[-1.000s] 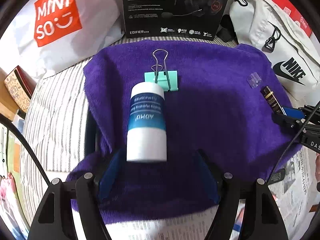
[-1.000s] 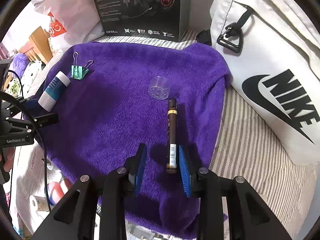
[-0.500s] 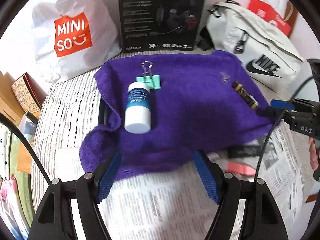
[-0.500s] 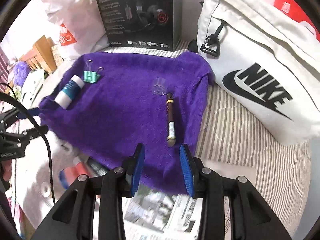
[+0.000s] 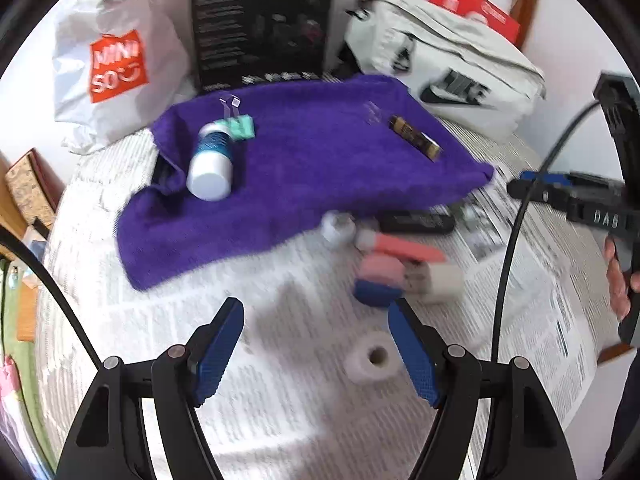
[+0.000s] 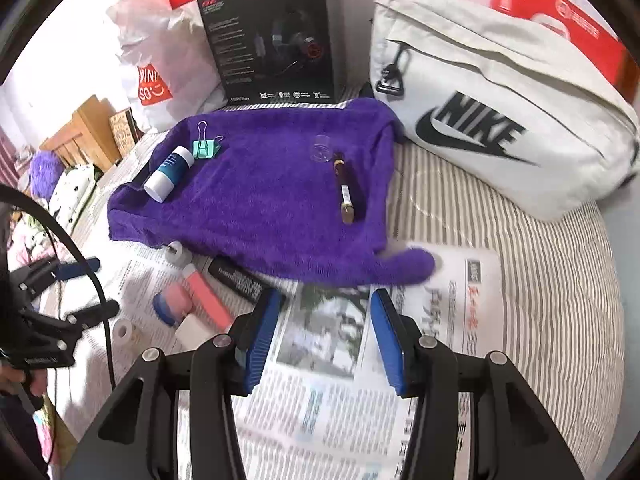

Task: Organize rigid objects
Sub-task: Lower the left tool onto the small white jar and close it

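My left tool [image 5: 316, 336] spread wide, nothing in it, hanging over newspaper [image 5: 248, 392]. Right tool [image 6: 322, 328] also apart, empty. Purple towel [image 6: 272, 200] on bed carries white-blue bottle [image 6: 169, 174] lying beside green binder clip [image 6: 206, 148], brown pen [image 6: 345, 190] near clear cap [image 6: 322, 148]. Pink tube [image 6: 206, 298], tape roll [image 5: 370, 356] on paper.

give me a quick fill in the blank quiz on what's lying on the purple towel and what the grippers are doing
1. The white and blue bottle lies on the ____ towel.
2. The green binder clip sits next to the ____.
3. The left gripper and right gripper are both ____, holding nothing.

Missing words: purple; bottle; open
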A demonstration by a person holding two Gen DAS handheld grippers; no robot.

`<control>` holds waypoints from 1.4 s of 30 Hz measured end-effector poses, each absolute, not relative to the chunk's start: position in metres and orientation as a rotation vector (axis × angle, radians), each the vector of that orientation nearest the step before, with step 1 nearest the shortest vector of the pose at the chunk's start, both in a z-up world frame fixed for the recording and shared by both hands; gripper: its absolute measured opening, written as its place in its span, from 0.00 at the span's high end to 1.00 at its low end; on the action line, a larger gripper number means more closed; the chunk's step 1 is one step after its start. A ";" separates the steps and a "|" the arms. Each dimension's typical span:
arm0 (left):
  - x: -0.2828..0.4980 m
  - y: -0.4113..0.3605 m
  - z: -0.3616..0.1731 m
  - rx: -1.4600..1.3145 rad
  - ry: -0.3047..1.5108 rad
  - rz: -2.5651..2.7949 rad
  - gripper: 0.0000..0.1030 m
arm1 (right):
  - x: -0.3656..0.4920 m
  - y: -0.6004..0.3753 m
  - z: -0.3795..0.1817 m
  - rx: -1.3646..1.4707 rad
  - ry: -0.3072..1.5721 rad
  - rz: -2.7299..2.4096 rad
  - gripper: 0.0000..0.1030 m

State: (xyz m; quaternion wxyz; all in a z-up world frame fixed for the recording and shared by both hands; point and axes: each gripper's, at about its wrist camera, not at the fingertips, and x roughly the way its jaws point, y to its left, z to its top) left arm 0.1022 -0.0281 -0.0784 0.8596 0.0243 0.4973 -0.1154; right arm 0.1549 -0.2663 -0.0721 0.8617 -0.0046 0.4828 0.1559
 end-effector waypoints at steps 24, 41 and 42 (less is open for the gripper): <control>0.086 -0.042 -0.092 0.151 1.027 -0.280 0.32 | 0.113 -0.287 -0.098 0.042 1.054 0.326 0.54; 0.100 -0.078 -0.108 0.225 1.038 -0.385 0.58 | 0.114 -0.284 -0.103 0.035 1.073 0.335 0.53; 0.100 -0.077 -0.110 0.221 1.044 -0.388 0.62 | 0.114 -0.284 -0.103 0.034 1.075 0.337 0.53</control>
